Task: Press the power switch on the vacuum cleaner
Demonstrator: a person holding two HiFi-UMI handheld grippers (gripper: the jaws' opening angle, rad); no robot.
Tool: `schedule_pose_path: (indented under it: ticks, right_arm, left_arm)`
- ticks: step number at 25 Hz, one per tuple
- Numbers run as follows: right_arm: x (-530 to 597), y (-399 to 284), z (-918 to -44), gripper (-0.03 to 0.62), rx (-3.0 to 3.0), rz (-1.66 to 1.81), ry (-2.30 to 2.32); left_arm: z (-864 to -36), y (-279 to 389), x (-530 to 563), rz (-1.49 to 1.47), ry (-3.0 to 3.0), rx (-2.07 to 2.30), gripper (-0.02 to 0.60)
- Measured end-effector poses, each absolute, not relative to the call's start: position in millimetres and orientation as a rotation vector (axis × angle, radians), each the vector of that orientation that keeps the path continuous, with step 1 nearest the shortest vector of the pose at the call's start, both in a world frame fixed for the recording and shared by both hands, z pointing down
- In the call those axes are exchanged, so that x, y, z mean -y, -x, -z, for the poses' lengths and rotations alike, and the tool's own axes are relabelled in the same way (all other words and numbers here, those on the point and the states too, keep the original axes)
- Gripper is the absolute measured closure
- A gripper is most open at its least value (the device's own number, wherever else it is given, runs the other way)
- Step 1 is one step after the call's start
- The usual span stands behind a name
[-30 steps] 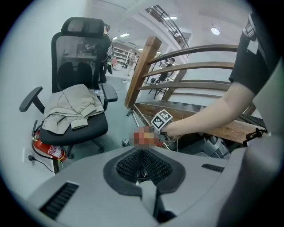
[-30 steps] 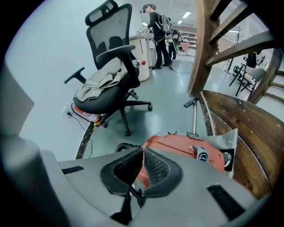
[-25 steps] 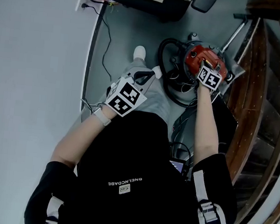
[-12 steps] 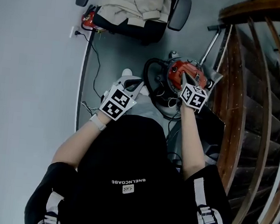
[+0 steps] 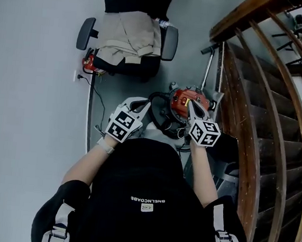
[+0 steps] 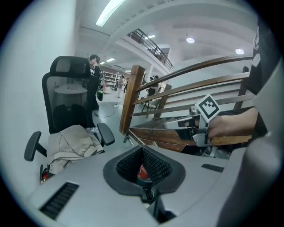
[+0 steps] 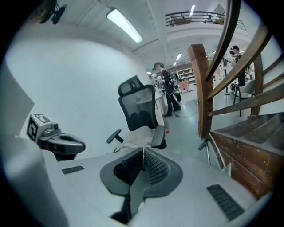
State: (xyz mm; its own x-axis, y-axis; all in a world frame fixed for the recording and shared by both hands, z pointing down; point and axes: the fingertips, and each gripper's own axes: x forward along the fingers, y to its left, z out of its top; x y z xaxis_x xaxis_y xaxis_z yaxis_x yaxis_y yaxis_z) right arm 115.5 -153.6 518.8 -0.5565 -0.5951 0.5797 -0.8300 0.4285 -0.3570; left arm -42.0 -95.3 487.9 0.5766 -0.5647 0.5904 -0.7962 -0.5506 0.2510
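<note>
Vacuum cleaner (image 5: 186, 98), red, sits on the floor just above frame centre, beside the wooden staircase (image 5: 257, 117). The right gripper (image 5: 190, 106) hangs over its top, jaws pressed together on nothing. The left gripper (image 5: 143, 107), likewise closed and empty, waits further left. Pressing straight down with the closed tip should stop it slipping off the switch.

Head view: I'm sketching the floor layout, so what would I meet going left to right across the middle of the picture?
wall socket → left gripper → vacuum cleaner → wooden staircase
</note>
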Motion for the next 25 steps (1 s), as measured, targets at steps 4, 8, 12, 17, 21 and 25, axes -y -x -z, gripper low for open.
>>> schedule_pose_path:
  ticks: [4,8,12,17,21,25]
  right_arm:
    - [135.5,-117.2,-458.8,0.565,2.429,-0.83,-1.268]
    - [113.2,-120.2,-402.9,0.565,2.555,-0.768,-1.337]
    - [93.1,-124.0,-360.1,0.565,2.655,-0.68,-1.389]
    - [75.8,-125.9,-327.1,0.565,2.748,-0.574,-1.414]
    - [70.0,-130.8,-319.9,0.565,2.772,-0.546,-1.449]
    - [71.1,-135.4,-317.1,0.565,2.764,-0.535,-1.469]
  left_arm:
    - [-450.6,32.1,99.4,-0.583,-2.391,1.045,0.566]
    - [-410.7,22.5,100.5,-0.522,-2.478,1.023,0.566]
    - [-373.0,13.3,98.3,-0.443,-2.558,0.999,0.566]
    - [-339.3,5.1,93.3,-0.369,-2.649,0.967,0.566]
    - [-328.3,2.5,92.7,-0.315,-2.674,0.968,0.566]
    - [-323.3,-2.5,93.0,-0.289,-2.673,0.973,0.566]
